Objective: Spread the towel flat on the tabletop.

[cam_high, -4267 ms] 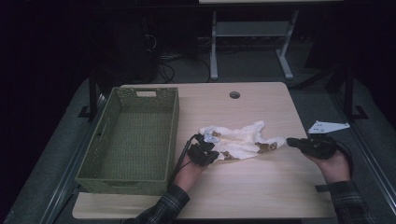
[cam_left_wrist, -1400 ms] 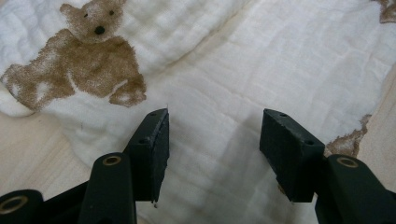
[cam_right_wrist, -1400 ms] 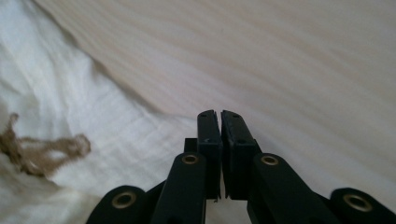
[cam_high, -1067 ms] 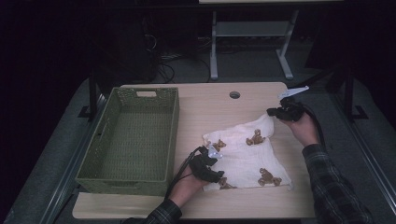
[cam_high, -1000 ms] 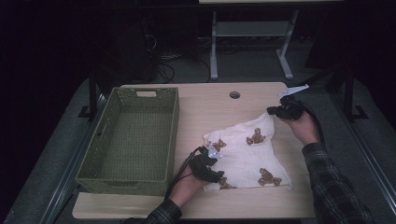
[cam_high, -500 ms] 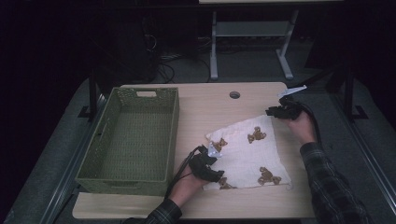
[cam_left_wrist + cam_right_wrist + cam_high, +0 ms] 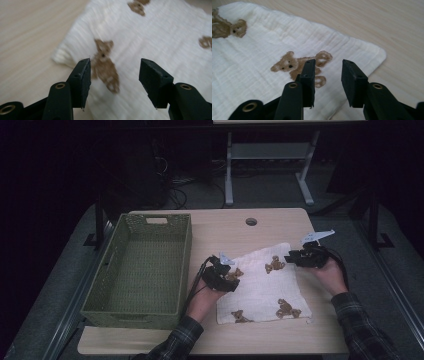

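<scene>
The cloth (image 7: pixel 262 285) lay flat, light and limp, best pinched at corners; left claw (image 7: pixel 113 75) stood wide and empty, right claw (image 7: pixel 327 75), just opening, empty.

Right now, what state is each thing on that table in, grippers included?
Cloth: spread flat on the table, released.
Basket: upright, nothing visible inside.
Left gripper: open above the cloth's edge, holding nothing.
Right gripper: jaws just opening, nothing between them, over the cloth's corner.

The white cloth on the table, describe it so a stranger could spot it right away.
On the wooden table, right of the green woven basket, a white cloth lies spread flat. Brown teddy bears are printed on it, which nothing else here has.
</scene>
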{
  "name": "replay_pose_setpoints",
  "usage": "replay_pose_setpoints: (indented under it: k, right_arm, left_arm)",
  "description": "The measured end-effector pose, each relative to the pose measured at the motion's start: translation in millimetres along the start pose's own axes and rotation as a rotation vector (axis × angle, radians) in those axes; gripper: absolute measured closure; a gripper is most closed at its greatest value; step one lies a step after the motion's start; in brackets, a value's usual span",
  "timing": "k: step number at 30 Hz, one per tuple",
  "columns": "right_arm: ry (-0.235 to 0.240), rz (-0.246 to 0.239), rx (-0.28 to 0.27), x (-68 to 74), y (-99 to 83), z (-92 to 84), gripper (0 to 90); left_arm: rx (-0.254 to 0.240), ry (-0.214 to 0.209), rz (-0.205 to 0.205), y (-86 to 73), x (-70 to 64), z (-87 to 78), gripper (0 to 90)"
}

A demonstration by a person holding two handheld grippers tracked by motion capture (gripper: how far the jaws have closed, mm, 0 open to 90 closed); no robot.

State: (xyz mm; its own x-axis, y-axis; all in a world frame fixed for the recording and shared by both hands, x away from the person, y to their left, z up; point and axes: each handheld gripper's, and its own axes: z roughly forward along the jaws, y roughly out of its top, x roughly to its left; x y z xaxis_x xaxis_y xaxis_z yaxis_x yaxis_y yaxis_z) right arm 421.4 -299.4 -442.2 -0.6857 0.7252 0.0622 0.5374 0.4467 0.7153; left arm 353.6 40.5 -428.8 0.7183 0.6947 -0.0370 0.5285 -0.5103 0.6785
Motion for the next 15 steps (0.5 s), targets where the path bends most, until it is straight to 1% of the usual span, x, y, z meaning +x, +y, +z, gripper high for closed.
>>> replay_pose_setpoints:
  k: [1,3,5,7,8,9,10,12,14,15]
  right_arm:
    - [0.000,0.000,0.000,0.0,0.0,0.0,62.4]
    - [0.006,0.015,-0.002,0.6,-4.1,-0.1,61.6]
    - [0.016,0.018,-0.005,0.0,-5.9,-0.3,61.0]
    - [0.017,0.015,-0.007,0.1,-6.8,-0.2,60.3]
    - [0.022,0.008,-0.005,-0.1,-7.0,0.6,59.9]
    - [0.022,0.008,-0.005,-0.1,-7.0,0.6,59.9]
    - [0.023,0.011,-0.005,0.5,-7.0,1.2,59.6]
    - [0.024,0.006,-0.001,1.1,-7.3,2.6,59.6]
    - [0.023,-0.007,0.002,2.0,-7.0,4.4,59.2]
    - [0.023,-0.007,0.002,2.0,-7.0,4.4,59.2]
  left_arm:
    - [0.000,0.000,0.000,0.0,0.0,0.0,44.2]
    - [0.003,0.034,0.005,6.3,5.6,4.6,45.7]
    - [0.004,0.061,0.001,12.2,13.2,10.2,47.8]
    - [-0.002,0.074,-0.028,17.4,22.7,16.1,49.1]
    - [-0.004,0.090,-0.047,22.3,32.1,21.4,50.7]
    - [-0.004,0.090,-0.047,22.3,32.1,21.4,51.1]
    - [-0.005,0.097,-0.057,24.6,38.1,24.6,51.1]
    - [0.008,0.108,-0.069,27.5,47.2,29.5,52.3]
    - [0.015,0.119,-0.084,28.7,56.3,36.4,54.7]
    - [0.015,0.119,-0.084,28.7,56.3,36.4,55.6]
